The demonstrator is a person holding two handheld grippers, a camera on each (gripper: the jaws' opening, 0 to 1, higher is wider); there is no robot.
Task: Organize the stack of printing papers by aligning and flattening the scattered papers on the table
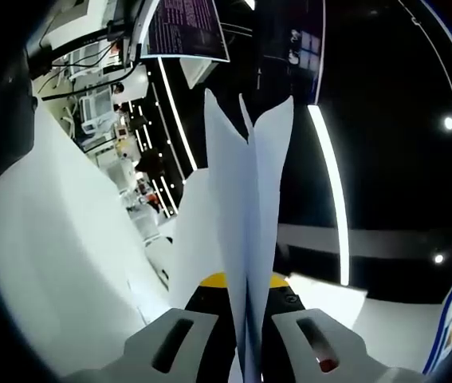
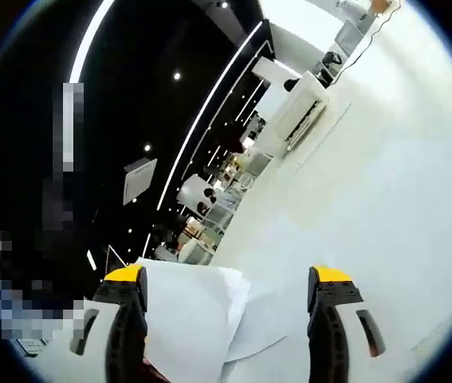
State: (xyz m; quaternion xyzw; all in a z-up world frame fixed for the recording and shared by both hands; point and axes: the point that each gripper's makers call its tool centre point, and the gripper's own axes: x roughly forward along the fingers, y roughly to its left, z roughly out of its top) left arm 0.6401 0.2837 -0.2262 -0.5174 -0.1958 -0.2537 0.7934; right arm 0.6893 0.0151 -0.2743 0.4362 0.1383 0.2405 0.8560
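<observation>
Papers [image 1: 249,239], no legible writing

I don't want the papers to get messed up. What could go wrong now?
The left gripper pinches the papers by one edge only, and they fan apart at the top, so a sheet might slip out or crease. The right gripper is open beside loose sheets on the table; closing carelessly could crumple them.
</observation>
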